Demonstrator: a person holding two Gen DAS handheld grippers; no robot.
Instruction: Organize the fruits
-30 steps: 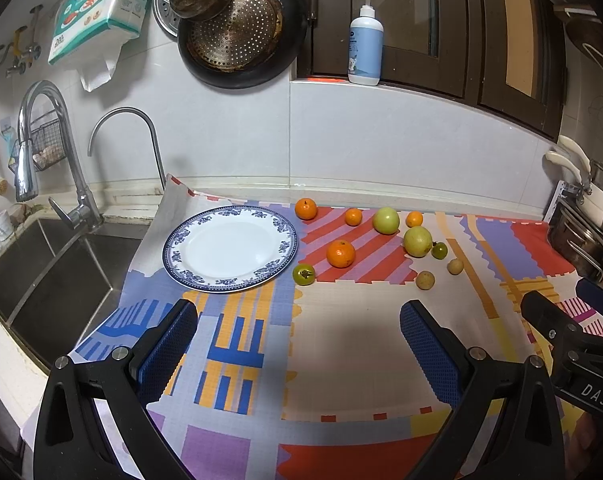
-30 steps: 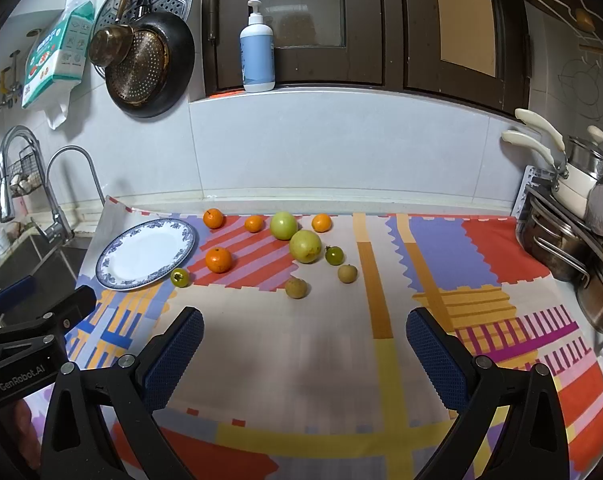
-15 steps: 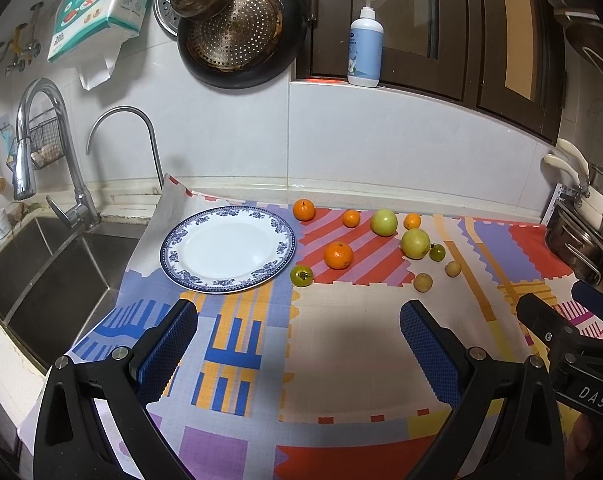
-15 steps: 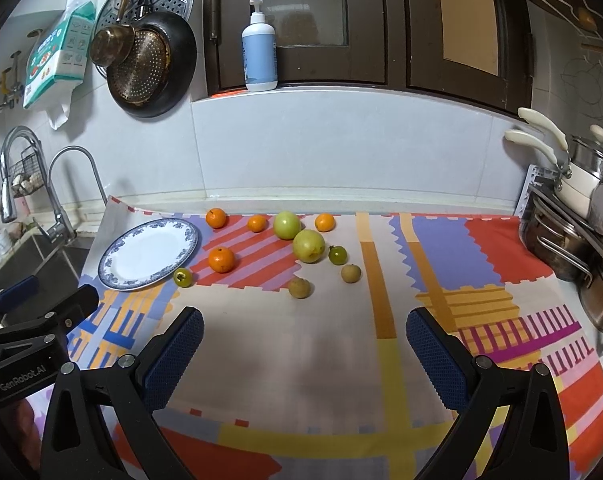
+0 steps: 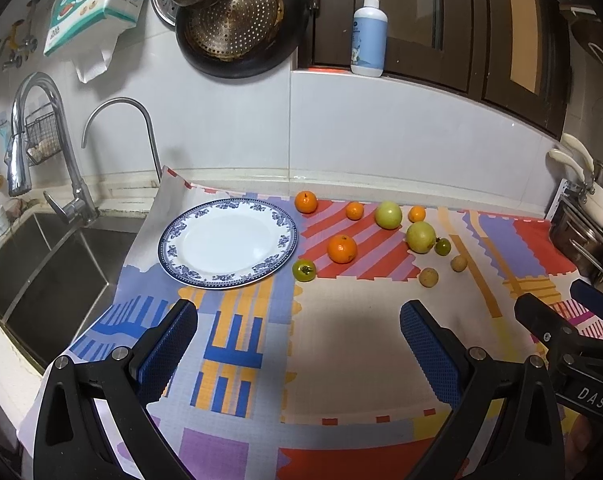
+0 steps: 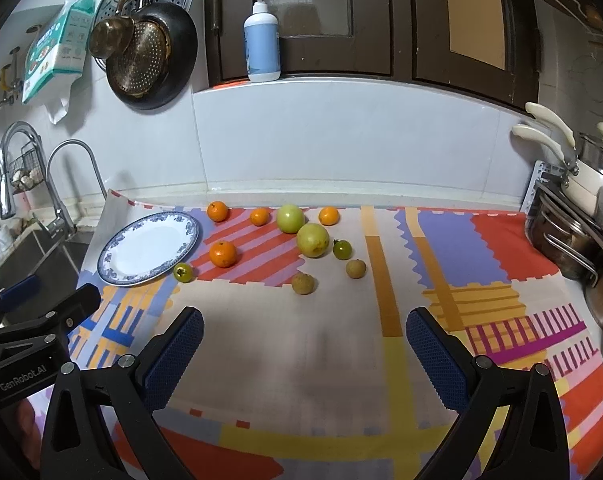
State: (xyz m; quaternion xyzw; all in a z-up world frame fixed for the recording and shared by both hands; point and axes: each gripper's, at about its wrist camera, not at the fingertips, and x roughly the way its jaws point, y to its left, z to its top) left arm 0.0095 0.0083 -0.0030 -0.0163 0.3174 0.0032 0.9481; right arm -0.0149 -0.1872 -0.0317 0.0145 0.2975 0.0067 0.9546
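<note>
Patterned foam mat [image 5: 341,332], round glossy plate [image 5: 173,236], smooth fruits [image 6: 312,240], left gripper [image 5: 297,334] and right gripper [image 6: 303,342] wide apart, empty

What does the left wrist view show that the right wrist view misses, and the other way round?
Only the left wrist view shows the sink basin in full. Only the right wrist view shows the pot rack clearly, with more mat to the right. Both share the empty plate, the fruit loose on the mat, including the green tomato beside the plate's rim, and both open grippers: left gripper, right gripper.
</note>
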